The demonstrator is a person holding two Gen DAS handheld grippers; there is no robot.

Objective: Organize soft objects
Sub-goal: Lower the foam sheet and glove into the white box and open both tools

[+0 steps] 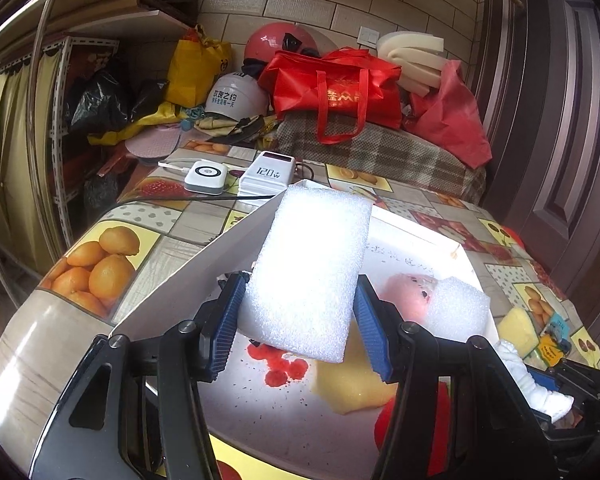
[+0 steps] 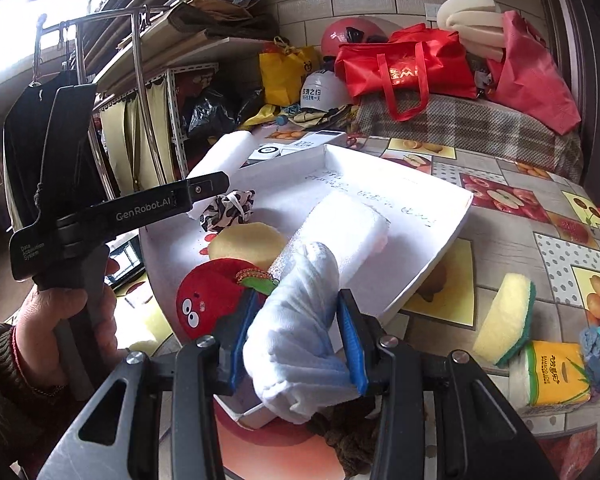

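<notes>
1. The left hand-held gripper (image 1: 300, 320) is clamped on a white foam block (image 1: 312, 272), its blue pads pressed against the block's two long sides. The block is held above the white tray (image 1: 188, 280).
2. The right hand-held gripper (image 2: 296, 340) grips a rolled white cloth (image 2: 296, 332) between its blue pads, over the near edge of the tray (image 2: 432, 256).
3. In the right wrist view the tray holds a second foam piece (image 2: 340, 228), a round yellow sponge (image 2: 248, 242), a red plush (image 2: 212, 300) with cartoon eyes, and a black-and-white scrunchie (image 2: 228, 208) toward the far left.
4. In the left wrist view a pink plush (image 1: 404, 292) lies in the tray, partly hidden under a foam piece (image 1: 458, 308), with the yellow sponge (image 1: 352, 384) nearer.
5. Handwriting marks the tray floor toward its far side.
6. The tray sits on a surface (image 2: 512, 216) covered with a fruit-print cloth.
7. Outside the tray, to the right, a yellow-and-green scouring sponge (image 2: 504, 320) leans beside a tissue pack (image 2: 552, 372).
8. A dark scrunchie (image 2: 348, 436) lies on the surface just below the right hand-held gripper.
9. Beyond the tray are two white power banks (image 1: 236, 178), one marked 120W.
10. The person's left hand (image 2: 68, 320) shows in the right wrist view, wrapped around the left device's handle.
</notes>
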